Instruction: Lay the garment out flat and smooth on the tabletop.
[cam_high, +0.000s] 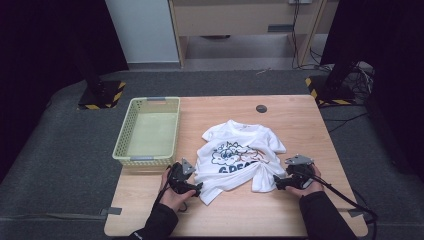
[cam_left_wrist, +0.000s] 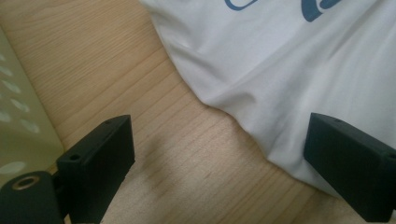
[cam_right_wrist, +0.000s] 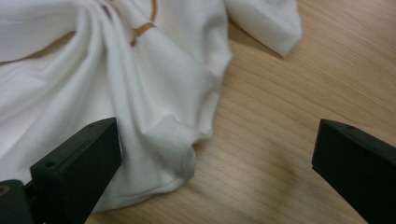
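I am working at a wooden bench (cam_high: 295, 120) standing on grey floor in a dark-curtained room. One white T-shirt (cam_high: 240, 155) is lying crumpled mid-bench, one green basket (cam_high: 148, 131) beside it. I am holding the left gripper (cam_high: 196, 188) and right gripper (cam_high: 278, 183) wide at its lower corners.

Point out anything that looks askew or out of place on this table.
The white T-shirt is the odd thing: it lies crumpled, its lower hem bunched into folds near the right gripper and its printed front partly creased over. The left gripper sits open at its other bottom corner. The green basket stands square and empty.
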